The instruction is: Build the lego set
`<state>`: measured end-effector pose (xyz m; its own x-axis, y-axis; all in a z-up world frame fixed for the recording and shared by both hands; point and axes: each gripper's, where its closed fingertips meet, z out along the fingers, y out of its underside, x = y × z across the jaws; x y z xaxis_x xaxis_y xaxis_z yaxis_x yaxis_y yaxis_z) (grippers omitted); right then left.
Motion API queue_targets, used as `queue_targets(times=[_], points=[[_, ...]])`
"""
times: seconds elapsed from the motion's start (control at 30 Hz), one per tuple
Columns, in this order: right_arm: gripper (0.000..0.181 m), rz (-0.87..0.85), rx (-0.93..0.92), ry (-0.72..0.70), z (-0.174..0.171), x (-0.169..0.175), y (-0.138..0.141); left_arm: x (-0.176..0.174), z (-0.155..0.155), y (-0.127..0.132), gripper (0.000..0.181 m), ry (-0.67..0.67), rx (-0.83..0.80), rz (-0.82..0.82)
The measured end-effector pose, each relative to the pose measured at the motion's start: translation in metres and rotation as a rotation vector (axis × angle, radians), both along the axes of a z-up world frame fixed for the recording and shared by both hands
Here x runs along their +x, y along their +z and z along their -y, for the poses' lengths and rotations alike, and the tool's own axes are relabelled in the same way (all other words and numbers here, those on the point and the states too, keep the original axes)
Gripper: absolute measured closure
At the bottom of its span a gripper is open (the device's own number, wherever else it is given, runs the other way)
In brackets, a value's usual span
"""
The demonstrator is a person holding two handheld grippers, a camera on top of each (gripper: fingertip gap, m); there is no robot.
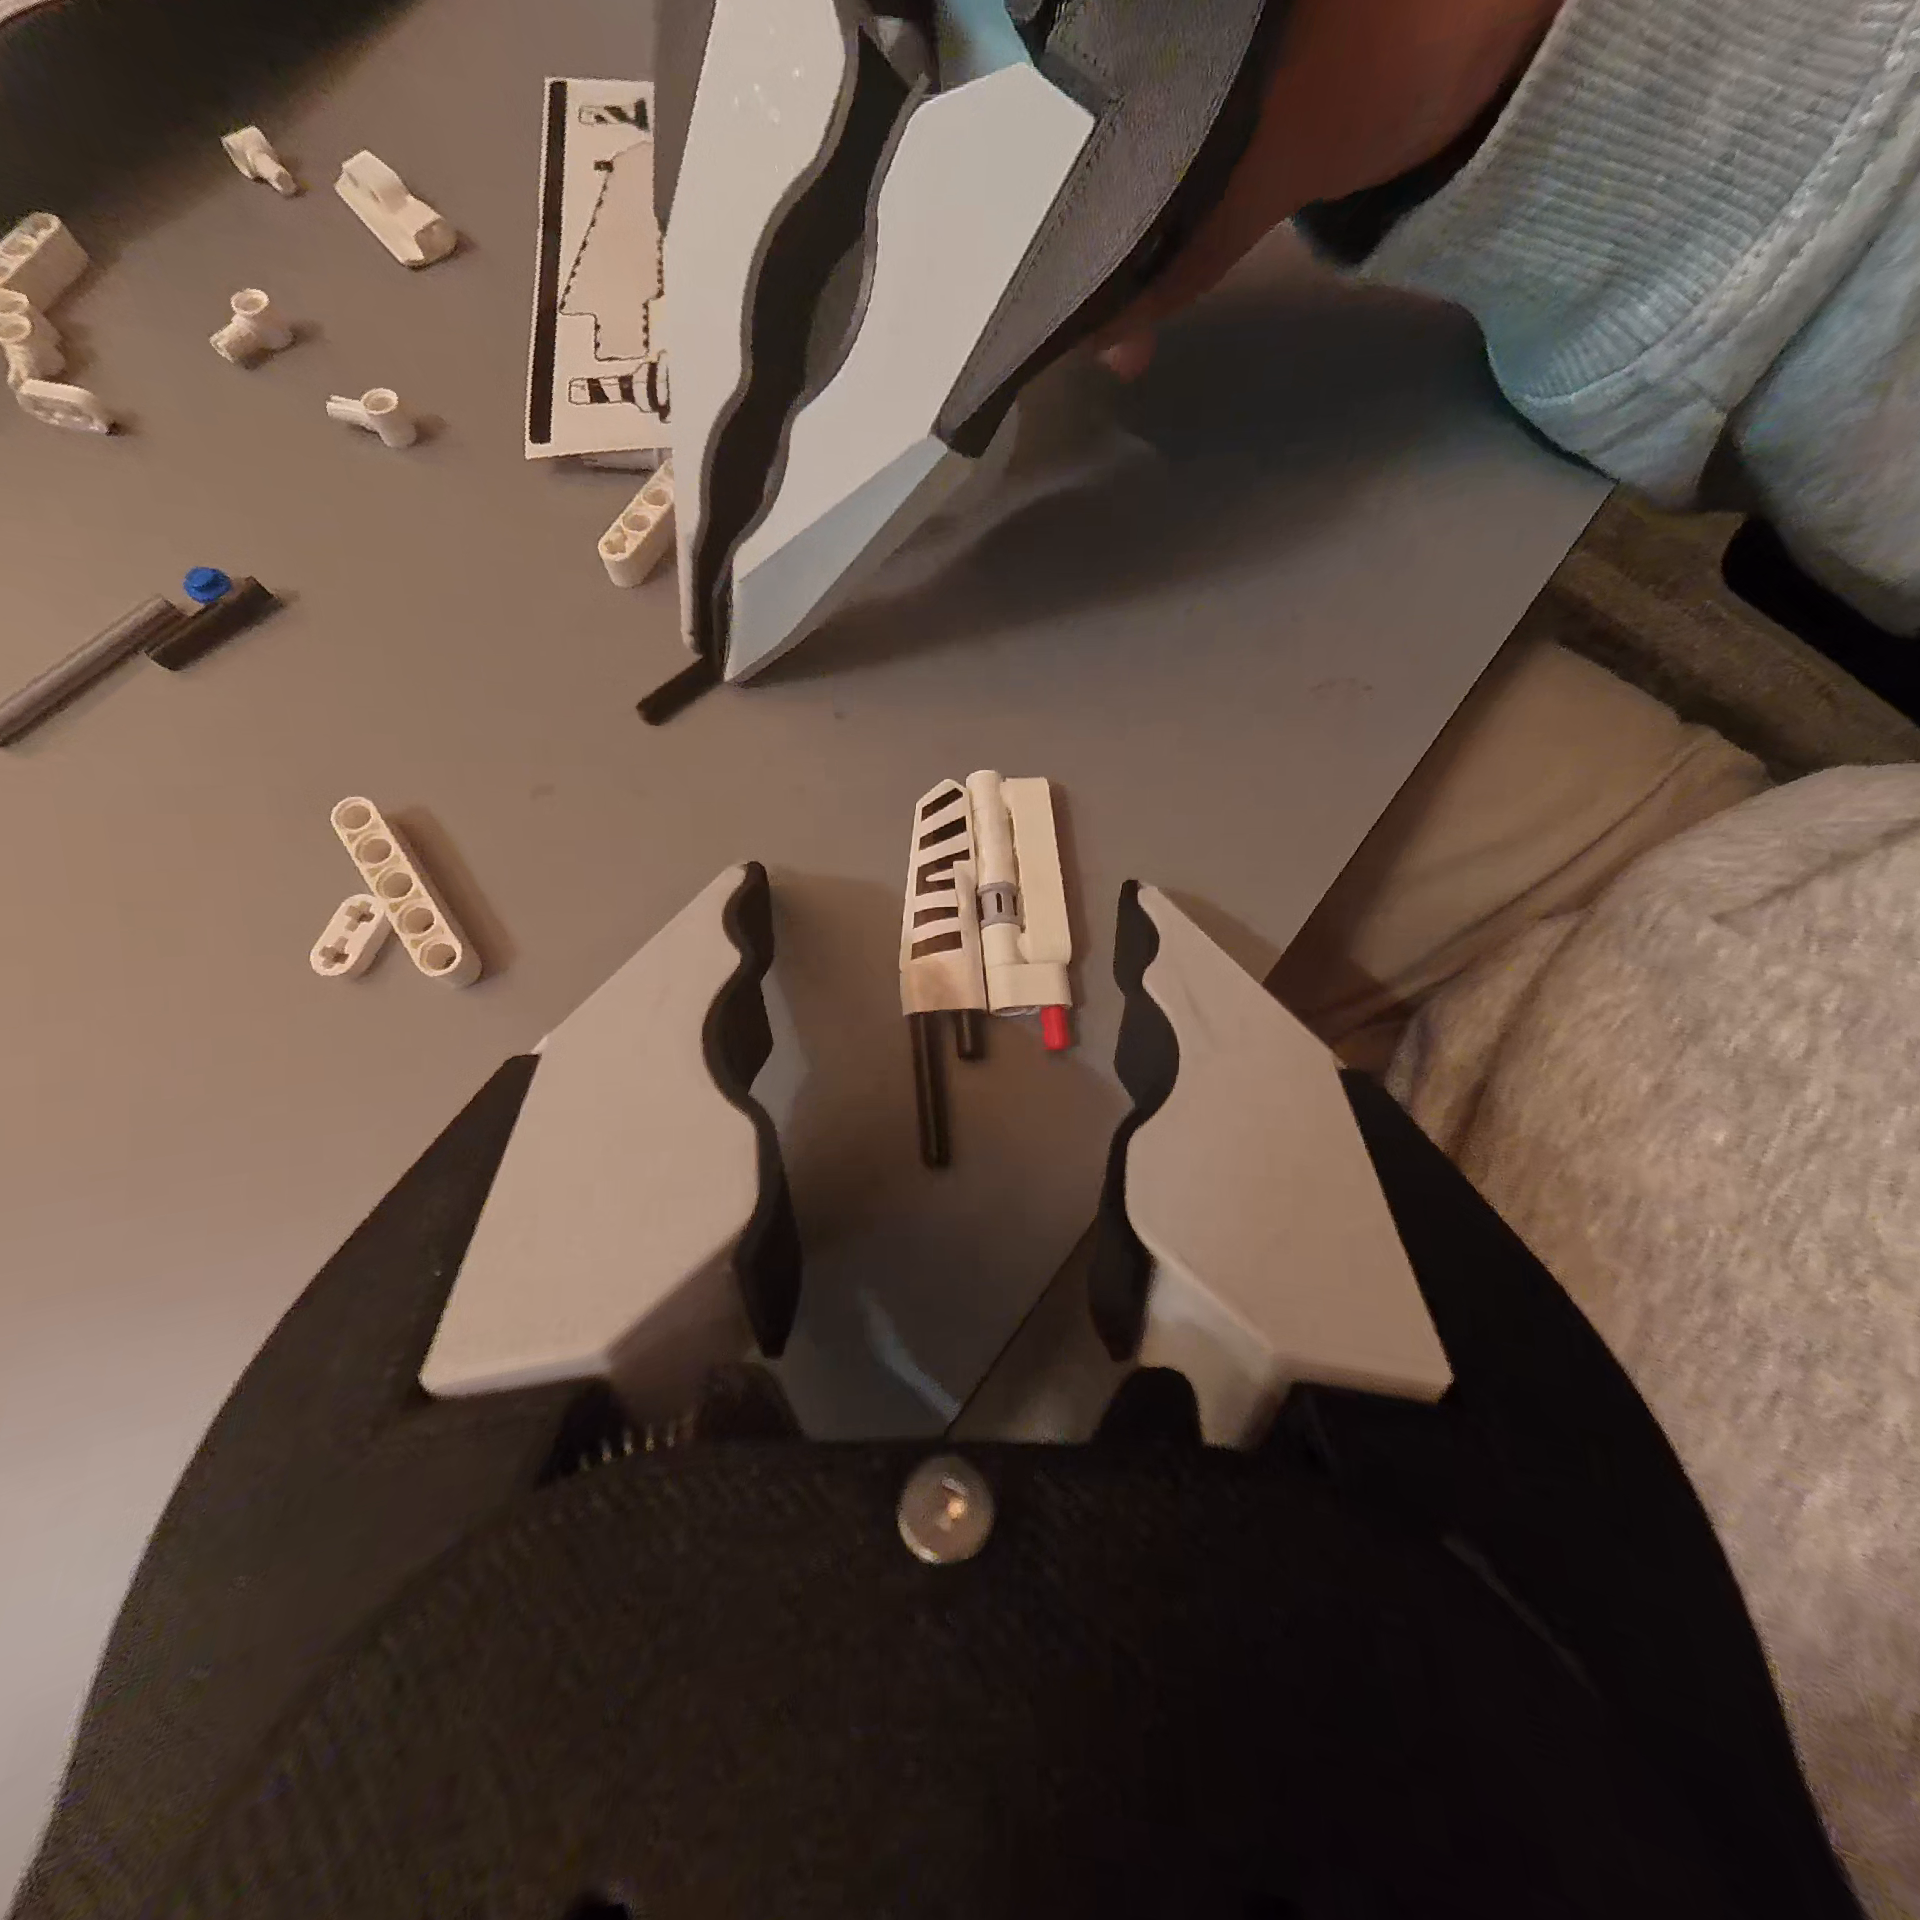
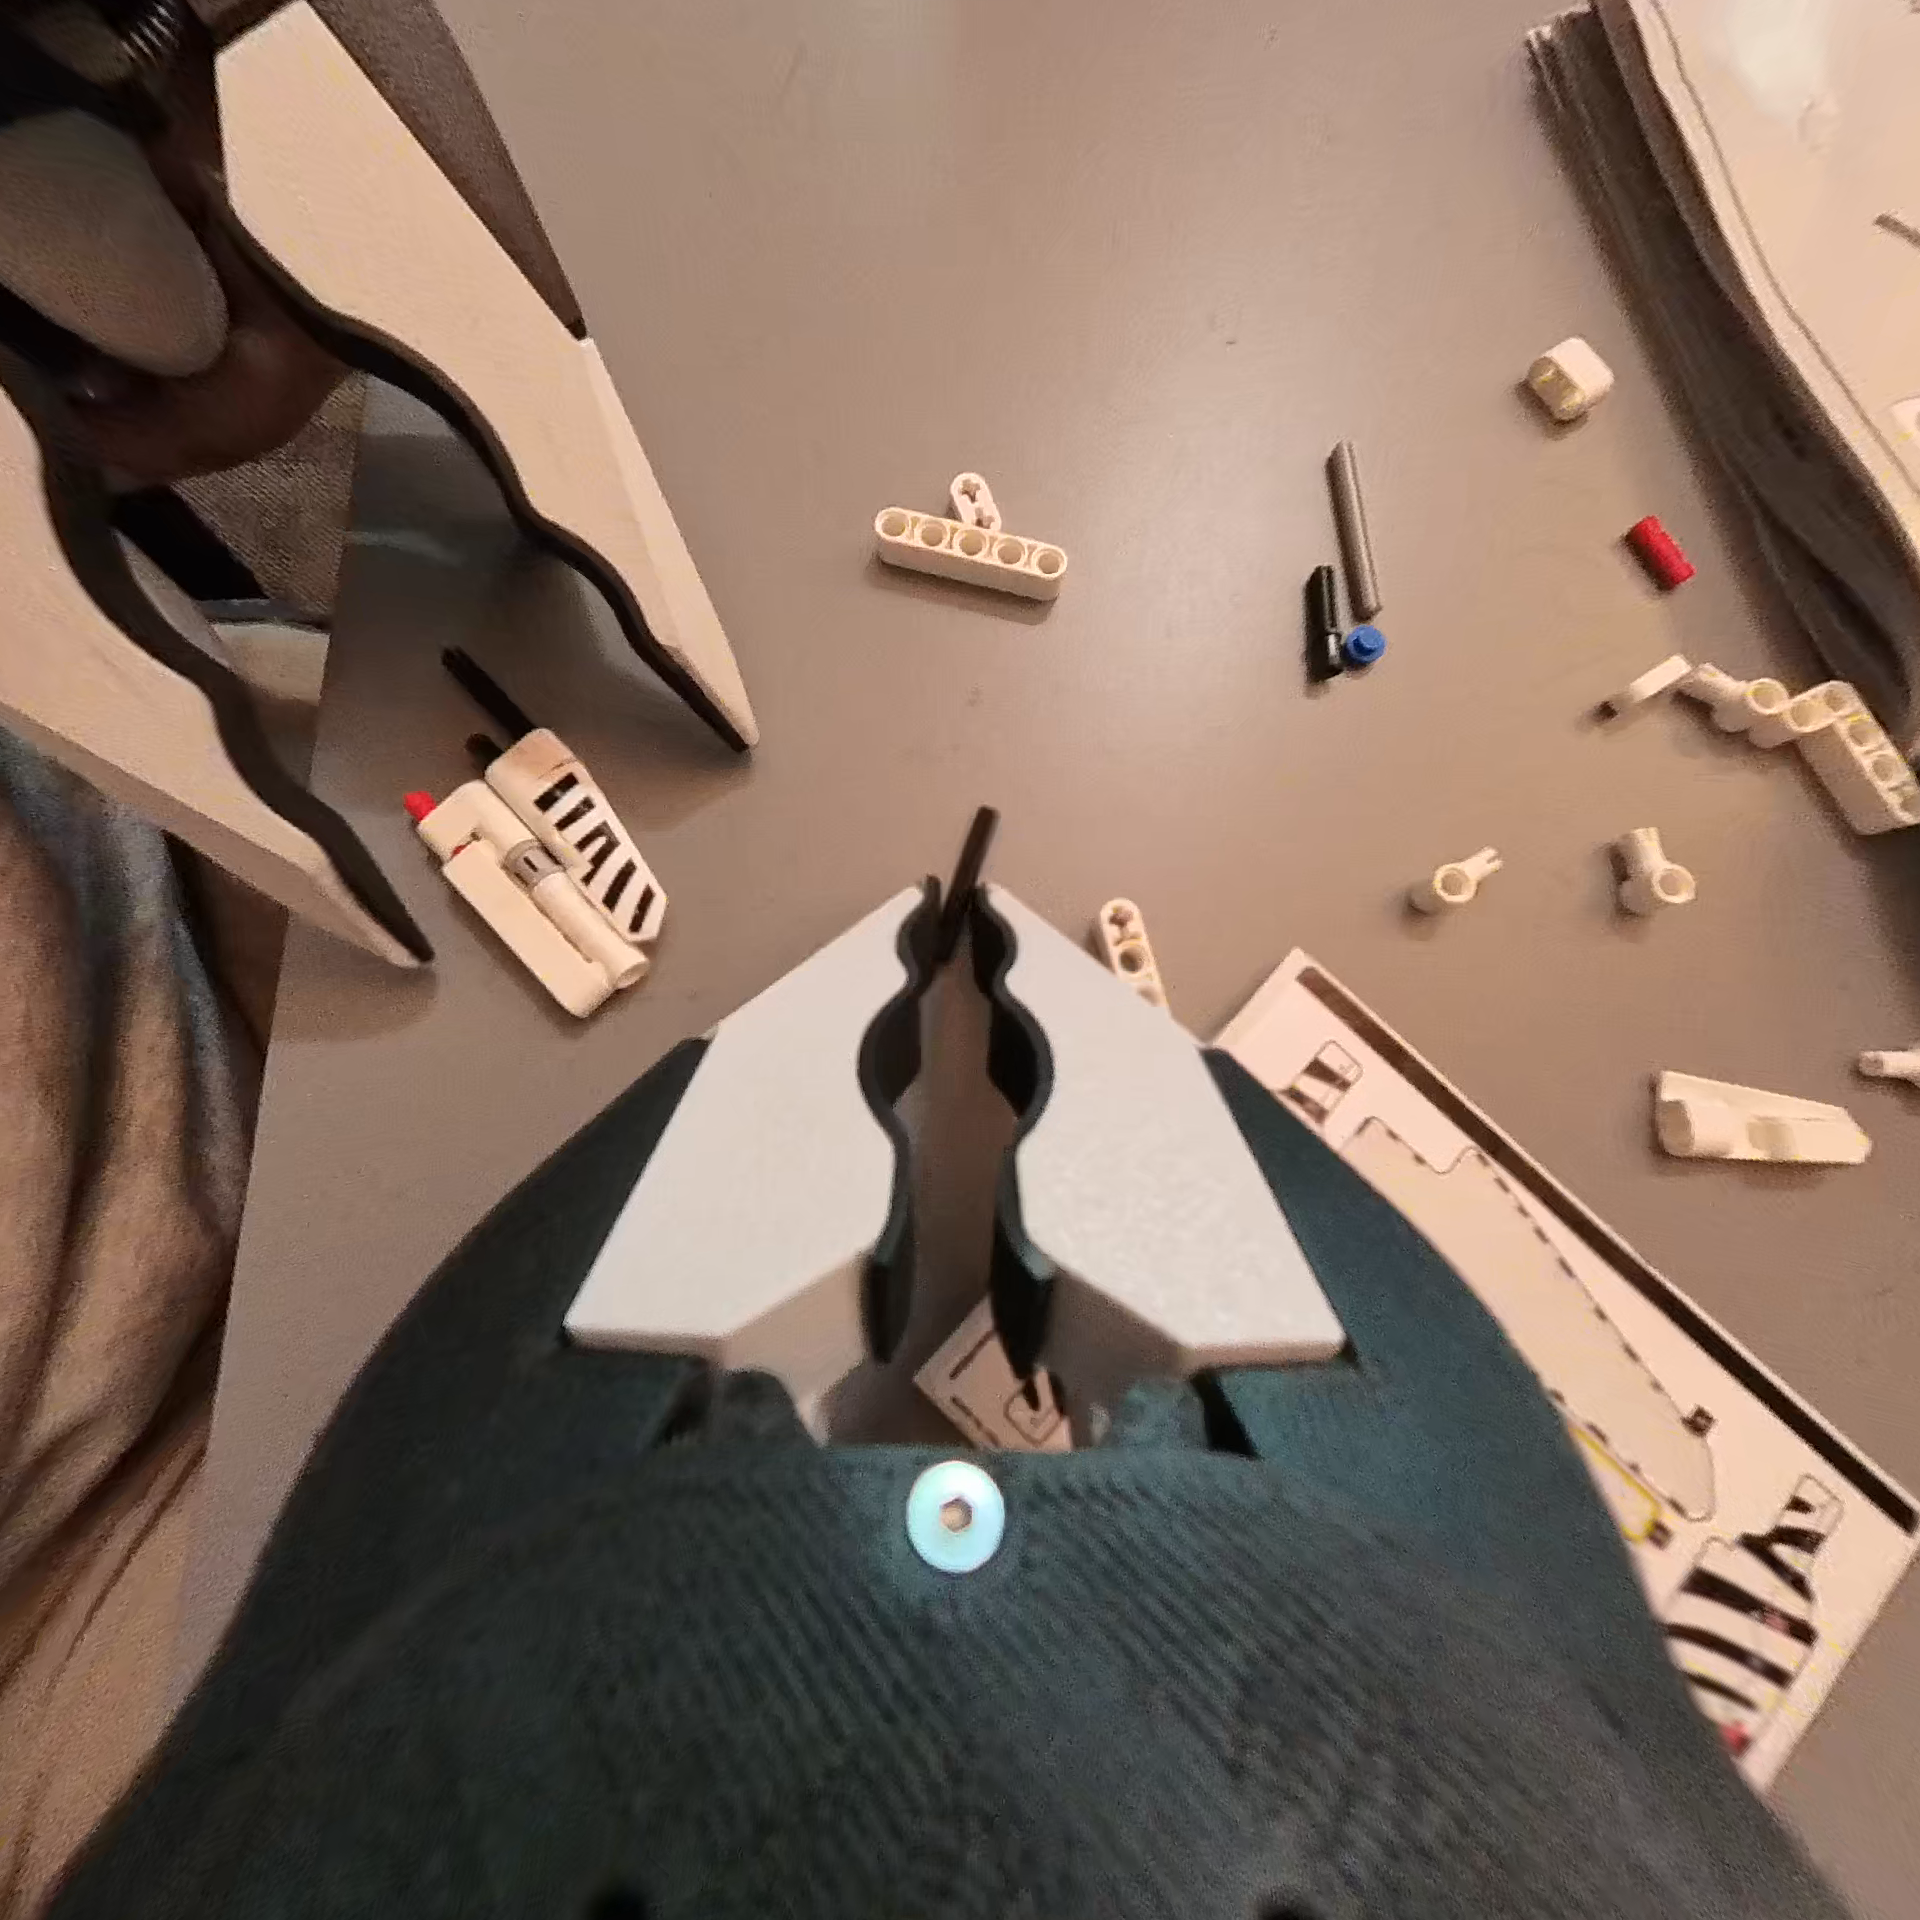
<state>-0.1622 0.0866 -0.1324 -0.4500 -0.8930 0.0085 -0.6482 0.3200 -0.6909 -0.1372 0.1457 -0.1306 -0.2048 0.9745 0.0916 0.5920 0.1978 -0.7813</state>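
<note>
A small white assembly (image 1: 987, 914) with a black-striped panel, a red pin and two black axles lies on the grey table (image 1: 1195, 644). My left gripper (image 1: 940, 904) is open and empty, with a finger on each side of the assembly and no contact. In the right wrist view the open left gripper (image 2: 584, 850) straddles the assembly (image 2: 551, 862). My right gripper (image 2: 951, 896) is shut on a thin black axle (image 2: 975, 847) that sticks out past its tips. In the left wrist view the right gripper (image 1: 719, 665) points down, with the axle (image 1: 670, 701) at the table surface.
A white five-hole beam (image 2: 971, 540) with a short beam beside it, a sticker sheet (image 2: 1558, 1299), a grey axle (image 2: 1354, 525), a blue pin (image 2: 1363, 644), a red piece (image 2: 1659, 554), white connectors (image 2: 1652, 883) and a booklet (image 2: 1766, 208) are spread about. The table edge (image 1: 1455, 727) and a person's lap lie right.
</note>
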Motion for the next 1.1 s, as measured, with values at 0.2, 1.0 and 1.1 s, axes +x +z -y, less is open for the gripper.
queue_targets(times=[0.2, 1.0, 1.1], points=[[0.179, -0.010, 0.016, -0.027, -0.014, -0.006, 0.001, 0.002, -0.003, -0.004, 0.118, -0.013, -0.041, 0.037], [0.179, 0.016, 0.009, 0.312, -0.076, -0.005, 0.003, -0.004, -0.017, -0.002, 0.151, -0.252, 0.004, 0.037], [0.179, 0.001, -0.002, 0.321, -0.074, -0.006, 0.003, -0.005, -0.018, -0.002, 0.151, -0.273, 0.005, 0.048]])
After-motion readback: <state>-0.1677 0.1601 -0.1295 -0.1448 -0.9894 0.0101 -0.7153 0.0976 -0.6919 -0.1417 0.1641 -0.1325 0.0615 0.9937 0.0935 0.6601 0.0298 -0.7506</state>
